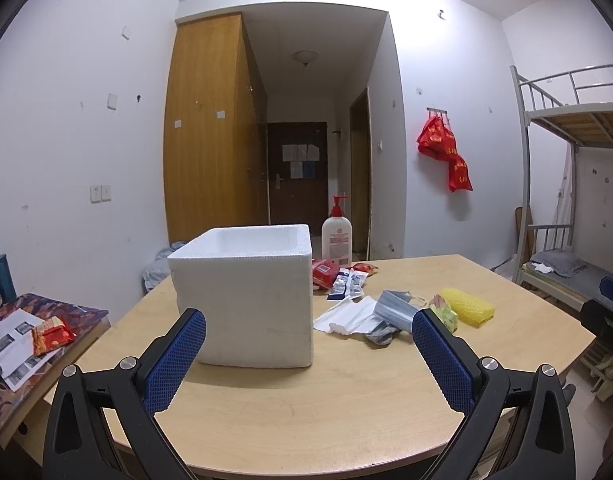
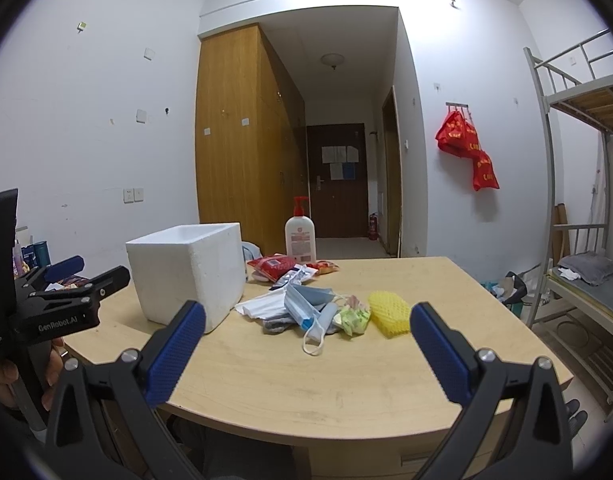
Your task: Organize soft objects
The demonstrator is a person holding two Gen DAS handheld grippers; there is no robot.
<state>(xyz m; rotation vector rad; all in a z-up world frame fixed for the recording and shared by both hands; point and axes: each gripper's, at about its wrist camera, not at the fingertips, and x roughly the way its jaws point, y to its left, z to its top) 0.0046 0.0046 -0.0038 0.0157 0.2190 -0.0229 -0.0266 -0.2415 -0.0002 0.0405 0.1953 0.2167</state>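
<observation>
1. Left wrist view shows the left gripper (image 1: 308,354) low over the near edge of a light wooden table (image 1: 346,408); its blue fingers (image 1: 174,360) are spread wide and hold nothing.
2. Right wrist view shows the right gripper (image 2: 306,352) the same: fingers far apart, touching nothing, above the table's near edge.
3. A white foam box (image 1: 246,300) stands upright on the table, open at the top, just ahead of the left gripper.
4. The soft things lie in a loose pile to the right of the box: white tissues (image 2: 266,306), a blue face mask (image 2: 306,308), a green packet (image 2: 354,316) and a yellow sponge (image 2: 388,314).
5. Behind the pile are red snack packets (image 2: 272,266) and a lotion bottle (image 2: 300,236) with a red pump.
6. Farther away stand a wooden wardrobe (image 1: 210,128), a dark door (image 1: 298,172), red bags (image 1: 444,152) on the wall and a bunk bed (image 1: 578,160).
</observation>
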